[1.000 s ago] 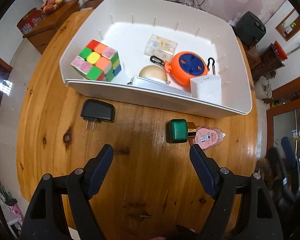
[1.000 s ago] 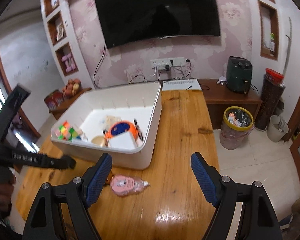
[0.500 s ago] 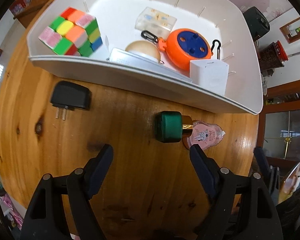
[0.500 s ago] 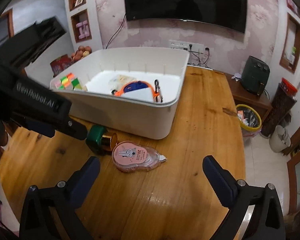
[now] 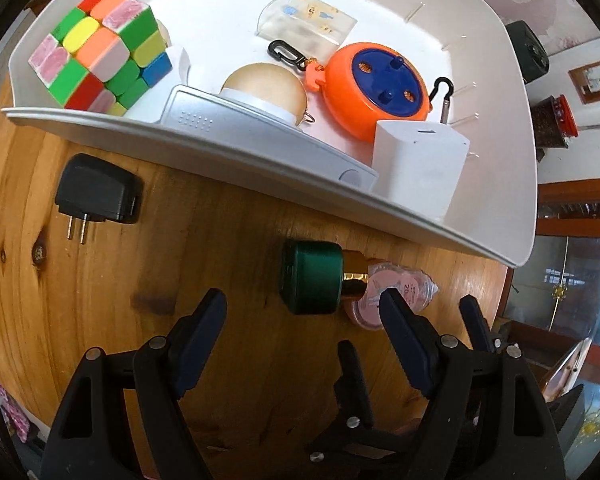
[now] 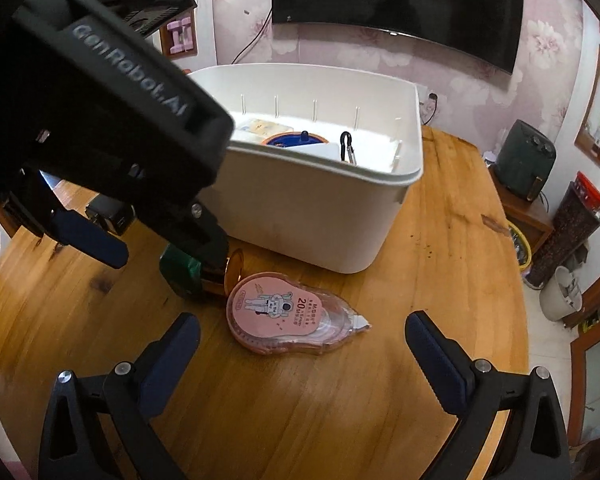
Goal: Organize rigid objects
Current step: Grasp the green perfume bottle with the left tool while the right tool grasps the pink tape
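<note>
Most items sit in the white bin [image 5: 260,168] across the upper frame; the green-capped bottle [image 5: 312,276], pink tape dispenser [image 6: 292,312] and black plug [image 5: 96,196] wait on the worktop [image 5: 220,248], and both the left gripper [image 5: 300,328] and right gripper [image 6: 300,344] have fingers spread wide, holding nothing.

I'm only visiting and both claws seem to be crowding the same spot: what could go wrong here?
The green-capped bottle lies against the pink tape dispenser, so the left gripper closing on one may knock the other. It lies on its side and might roll. The right gripper is close by; the two could collide.
</note>
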Tool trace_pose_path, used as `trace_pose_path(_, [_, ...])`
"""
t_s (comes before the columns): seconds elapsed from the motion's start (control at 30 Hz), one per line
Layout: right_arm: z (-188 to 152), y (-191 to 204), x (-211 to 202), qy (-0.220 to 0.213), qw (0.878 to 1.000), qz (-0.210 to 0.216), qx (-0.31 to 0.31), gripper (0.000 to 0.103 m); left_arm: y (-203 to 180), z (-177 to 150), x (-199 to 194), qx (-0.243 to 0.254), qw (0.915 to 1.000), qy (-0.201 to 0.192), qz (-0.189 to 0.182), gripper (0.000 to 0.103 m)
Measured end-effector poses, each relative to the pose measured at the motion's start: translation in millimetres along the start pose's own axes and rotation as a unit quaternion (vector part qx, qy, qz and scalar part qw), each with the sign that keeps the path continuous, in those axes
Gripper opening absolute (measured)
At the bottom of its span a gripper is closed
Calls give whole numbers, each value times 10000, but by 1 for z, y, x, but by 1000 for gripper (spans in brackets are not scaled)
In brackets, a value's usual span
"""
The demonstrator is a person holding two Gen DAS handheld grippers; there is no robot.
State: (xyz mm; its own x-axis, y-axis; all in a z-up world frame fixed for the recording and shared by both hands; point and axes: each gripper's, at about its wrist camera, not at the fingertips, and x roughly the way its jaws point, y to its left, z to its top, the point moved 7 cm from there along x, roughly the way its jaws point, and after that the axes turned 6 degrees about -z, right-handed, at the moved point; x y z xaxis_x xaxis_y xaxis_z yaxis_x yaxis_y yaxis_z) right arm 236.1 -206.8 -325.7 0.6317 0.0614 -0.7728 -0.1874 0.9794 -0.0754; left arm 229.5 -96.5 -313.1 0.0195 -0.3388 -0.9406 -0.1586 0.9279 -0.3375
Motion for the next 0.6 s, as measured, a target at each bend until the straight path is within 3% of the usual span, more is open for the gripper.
trace_pose_path(0.43, [-2,5,17,307,9993,156,173,102,-3,6,13,-291,9993,188,-121,80])
trace_pose_path(0.53, [-1,7,17,327,9990,199,241,101,2,9,13,-328,9991,197,-163,70])
trace_pose_path(0.6, [-1,7,17,332,9988,213,274,94,1,13,16,-342,9991,222,-106,65])
